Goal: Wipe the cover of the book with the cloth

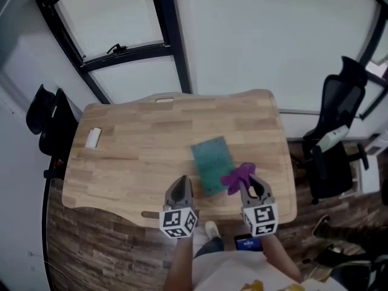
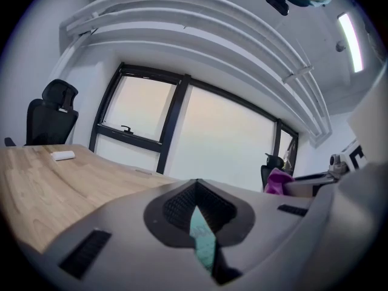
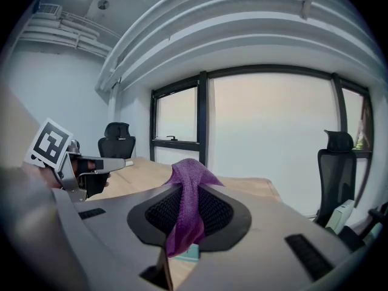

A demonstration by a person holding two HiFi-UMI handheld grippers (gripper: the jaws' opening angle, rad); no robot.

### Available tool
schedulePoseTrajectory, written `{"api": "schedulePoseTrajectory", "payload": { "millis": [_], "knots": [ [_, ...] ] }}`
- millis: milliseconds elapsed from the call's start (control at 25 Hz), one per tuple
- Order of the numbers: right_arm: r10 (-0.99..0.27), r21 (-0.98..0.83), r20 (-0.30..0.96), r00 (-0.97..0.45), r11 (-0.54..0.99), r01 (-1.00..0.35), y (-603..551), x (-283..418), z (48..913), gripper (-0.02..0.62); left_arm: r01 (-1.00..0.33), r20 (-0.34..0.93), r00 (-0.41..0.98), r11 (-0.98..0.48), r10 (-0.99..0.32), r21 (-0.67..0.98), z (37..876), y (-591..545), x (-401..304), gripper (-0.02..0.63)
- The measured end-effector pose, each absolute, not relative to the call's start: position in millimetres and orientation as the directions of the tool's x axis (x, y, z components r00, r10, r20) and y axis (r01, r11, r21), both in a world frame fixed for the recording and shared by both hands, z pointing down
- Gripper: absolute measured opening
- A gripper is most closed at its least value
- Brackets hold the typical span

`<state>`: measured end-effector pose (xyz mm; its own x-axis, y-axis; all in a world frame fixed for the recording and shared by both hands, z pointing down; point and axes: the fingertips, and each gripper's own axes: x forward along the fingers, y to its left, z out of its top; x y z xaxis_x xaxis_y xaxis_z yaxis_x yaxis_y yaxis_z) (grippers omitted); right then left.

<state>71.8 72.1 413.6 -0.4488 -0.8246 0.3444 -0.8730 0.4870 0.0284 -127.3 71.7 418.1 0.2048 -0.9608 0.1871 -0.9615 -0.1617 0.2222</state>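
A teal book [image 1: 212, 162] lies flat on the wooden table [image 1: 133, 156], right of the middle. My right gripper [image 1: 248, 183] hovers at the book's near right corner, shut on a purple cloth [image 1: 238, 174] that sticks out past its tips. In the right gripper view the cloth [image 3: 187, 205] drapes between the jaws, with a bit of the book [image 3: 193, 251] below. My left gripper [image 1: 180, 185] is shut and holds nothing, just left of the book's near edge. Between its closed jaws a sliver of the book [image 2: 202, 238] shows.
A small white block [image 1: 93, 137] lies near the table's left end. Black office chairs stand at the left [image 1: 45, 117] and right [image 1: 333, 144] of the table. A window wall runs behind the table's far edge. The person's feet are at the near edge.
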Motion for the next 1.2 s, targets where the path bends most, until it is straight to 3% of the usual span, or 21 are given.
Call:
{"api": "schedulePoseTrajectory", "payload": {
  "millis": [1200],
  "knots": [
    [-0.843,0.031,0.369,-0.39,0.431,-0.902,14,66,432,0.067,-0.957,0.242,0.24,-0.187,-0.94,0.221,452,-6,-145,0.0]
  ]
}}
